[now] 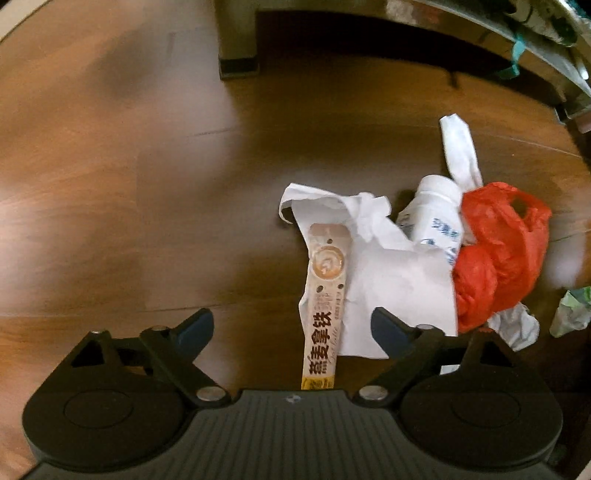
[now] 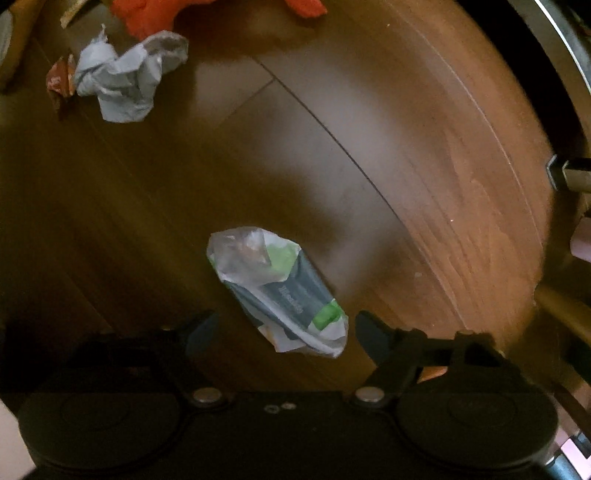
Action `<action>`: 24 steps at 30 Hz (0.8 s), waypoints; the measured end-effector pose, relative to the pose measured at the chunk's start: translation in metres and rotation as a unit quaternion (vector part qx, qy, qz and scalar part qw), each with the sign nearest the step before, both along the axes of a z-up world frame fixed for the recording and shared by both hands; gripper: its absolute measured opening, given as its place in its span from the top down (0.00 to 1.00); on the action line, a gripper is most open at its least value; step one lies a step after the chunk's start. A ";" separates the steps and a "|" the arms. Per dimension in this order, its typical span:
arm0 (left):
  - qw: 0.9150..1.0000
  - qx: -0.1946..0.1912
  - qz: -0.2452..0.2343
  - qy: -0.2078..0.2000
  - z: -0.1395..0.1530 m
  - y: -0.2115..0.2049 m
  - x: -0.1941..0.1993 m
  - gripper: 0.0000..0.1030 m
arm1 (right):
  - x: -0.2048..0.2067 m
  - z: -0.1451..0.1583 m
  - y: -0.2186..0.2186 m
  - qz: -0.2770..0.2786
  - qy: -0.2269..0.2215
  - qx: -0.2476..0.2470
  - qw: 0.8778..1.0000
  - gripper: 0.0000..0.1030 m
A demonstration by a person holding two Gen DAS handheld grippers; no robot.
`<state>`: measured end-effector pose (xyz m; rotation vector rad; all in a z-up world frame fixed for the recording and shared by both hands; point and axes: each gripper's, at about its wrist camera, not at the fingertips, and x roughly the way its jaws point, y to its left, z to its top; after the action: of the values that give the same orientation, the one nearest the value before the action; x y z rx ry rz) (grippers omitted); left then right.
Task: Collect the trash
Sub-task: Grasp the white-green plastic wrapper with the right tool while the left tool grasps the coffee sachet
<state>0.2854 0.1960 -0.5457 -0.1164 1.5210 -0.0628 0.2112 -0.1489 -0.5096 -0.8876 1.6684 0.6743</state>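
Trash lies on a brown wooden floor. In the left wrist view my left gripper (image 1: 293,330) points down, open, astride a long beige coffee-stick wrapper (image 1: 324,306) that lies partly on crumpled white paper (image 1: 391,273). Neither pad touches the wrapper. Beyond the paper sit a white bottle (image 1: 437,210) and a red plastic bag (image 1: 498,251). In the right wrist view my right gripper (image 2: 286,328) is open over a crumpled green, grey and white packet (image 2: 280,288), whose lower end lies between the fingertips without contact.
A dark furniture leg (image 1: 238,44) and a low shelf edge (image 1: 517,44) stand beyond the left pile. More crumpled paper (image 2: 125,81), a small brown wrapper (image 2: 59,79) and the red bag (image 2: 147,14) lie at the top left of the right wrist view. A furniture foot (image 2: 570,173) stands at right.
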 end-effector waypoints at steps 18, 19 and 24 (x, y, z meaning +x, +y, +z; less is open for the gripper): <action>0.999 -0.025 -0.035 0.000 -0.033 -0.019 0.013 0.57 | 0.004 -0.042 0.003 -0.005 0.014 -0.026 1.000 0.88; 0.999 -0.024 -0.029 0.000 -0.032 -0.017 0.013 0.63 | 0.003 -0.043 0.006 -0.003 0.011 -0.024 1.000 0.94; 1.000 -0.024 -0.014 -0.002 -0.031 -0.011 0.015 0.77 | 0.007 -0.031 0.020 -0.010 -0.008 -0.001 1.000 0.99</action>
<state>0.3003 0.1846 -0.5763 -0.1324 1.5177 -0.1214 0.2183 -0.1292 -0.5411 -0.8755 1.6610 0.6509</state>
